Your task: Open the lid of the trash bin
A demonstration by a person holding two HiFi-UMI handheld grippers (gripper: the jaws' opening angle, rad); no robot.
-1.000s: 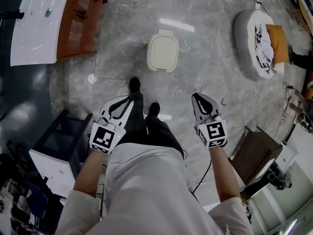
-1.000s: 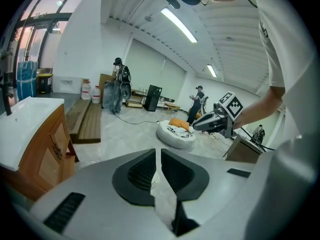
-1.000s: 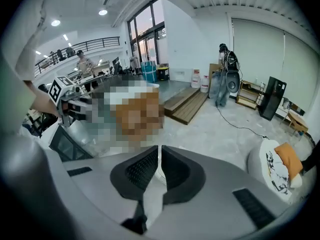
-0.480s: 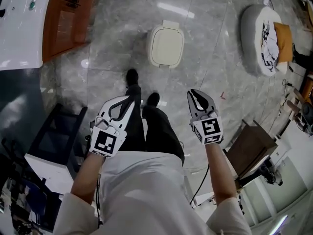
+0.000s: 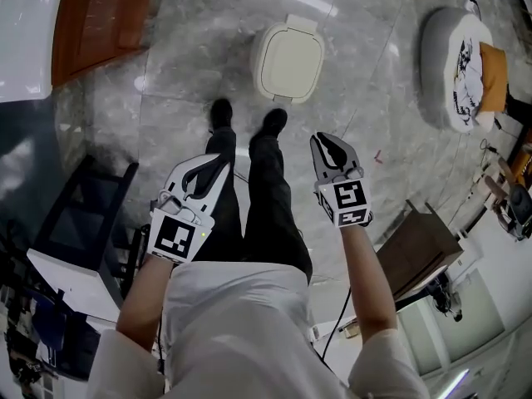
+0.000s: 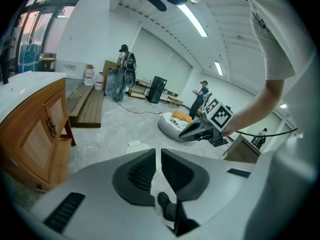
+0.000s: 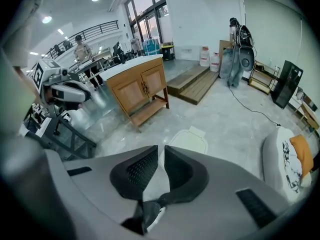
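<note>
Head view puts the trash bin on the floor just ahead of the person's shoes, its cream lid lying flat and closed. It looks like light, stiff, smooth plastic, so it may skate on the glossy marble floor. The small lip at its near edge seems the place to catch and lift. The left gripper and right gripper hang well short of it, each with jaws pressed nearly together on nothing. A wooden cabinet stands to the left, a white beanbag to the right, a brown box nearer.
</note>
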